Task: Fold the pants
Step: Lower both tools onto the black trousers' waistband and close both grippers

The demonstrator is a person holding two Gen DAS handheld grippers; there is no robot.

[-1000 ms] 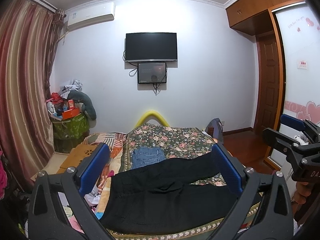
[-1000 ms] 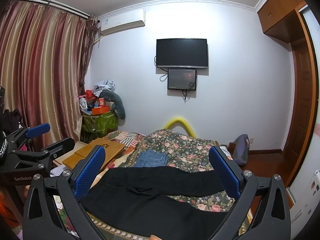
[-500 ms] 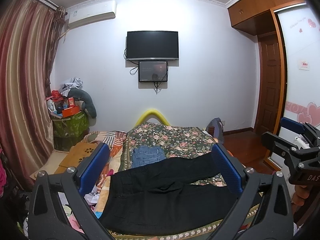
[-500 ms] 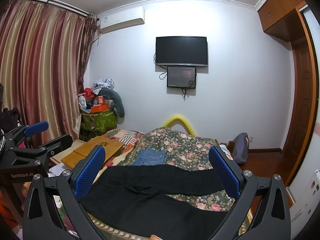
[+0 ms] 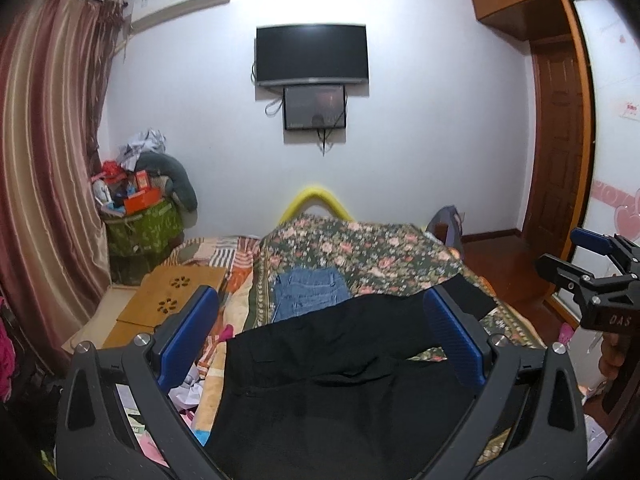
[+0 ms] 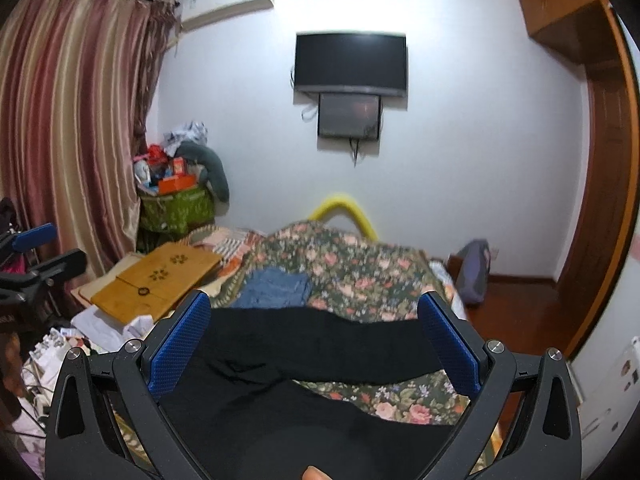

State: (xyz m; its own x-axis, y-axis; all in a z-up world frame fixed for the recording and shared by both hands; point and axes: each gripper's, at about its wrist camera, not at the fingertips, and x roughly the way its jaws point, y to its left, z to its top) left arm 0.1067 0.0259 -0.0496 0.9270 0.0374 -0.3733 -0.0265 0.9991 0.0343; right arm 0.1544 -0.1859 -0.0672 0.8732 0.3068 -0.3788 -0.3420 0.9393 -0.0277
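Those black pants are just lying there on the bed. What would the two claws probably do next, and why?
Probably lower both toward the black pants to take hold. The left gripper and right gripper are both open and hold nothing, above the cloth, and the pants lie unfolded, legs apart, on the floral bedspread.

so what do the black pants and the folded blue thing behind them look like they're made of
The black pants look like a soft matte woven or knit cloth: no sheen, limp shallow creases; the exact fibre can't be told. The folded blue piece looks like denim: faded, mottled light blue with visible stitched seams.
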